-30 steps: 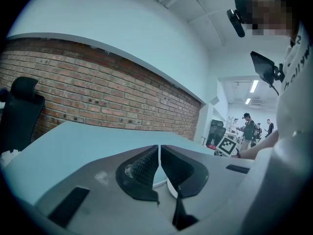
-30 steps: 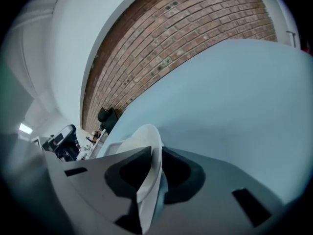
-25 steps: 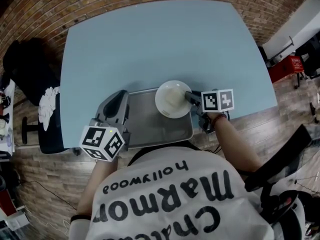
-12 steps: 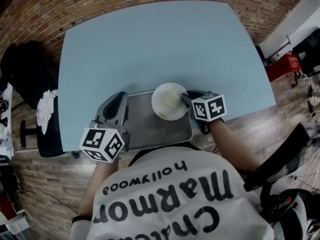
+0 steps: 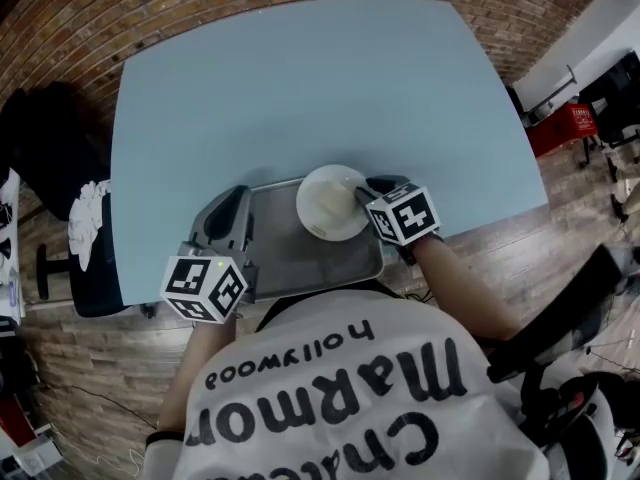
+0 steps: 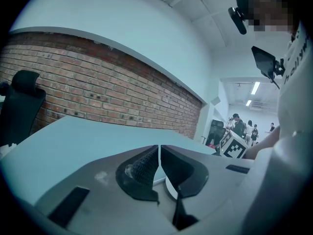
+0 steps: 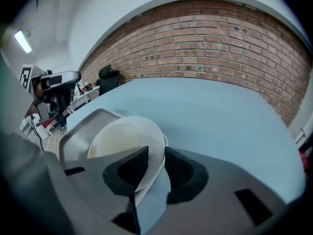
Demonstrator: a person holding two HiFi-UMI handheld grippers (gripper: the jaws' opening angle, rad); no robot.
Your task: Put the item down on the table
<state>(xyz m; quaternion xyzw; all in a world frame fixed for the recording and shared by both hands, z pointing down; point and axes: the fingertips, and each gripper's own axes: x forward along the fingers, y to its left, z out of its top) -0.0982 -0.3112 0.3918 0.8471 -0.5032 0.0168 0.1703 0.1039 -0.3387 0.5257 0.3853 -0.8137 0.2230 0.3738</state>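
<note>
Holding: right gripper [image 7: 155,166] is clamped on the rim of a white bowl [image 7: 122,140], one jaw inside the rim and one outside.
Bowl position: tilted, over the far right corner of the metal tray [image 5: 290,256]; whether it touches the tray cannot be told.
Left gripper [image 6: 159,152]: jaws pressed together with nothing seen between them, sitting at the tray's left edge.
Table [image 5: 300,88]: pale blue, the tray on its near edge.
Done so far: the bowl is gripped and looks ready to travel.
Left to do: by my reckoning most of it. Carry the bowl past the tray's rim, lower it onto the table, then let go.
</note>
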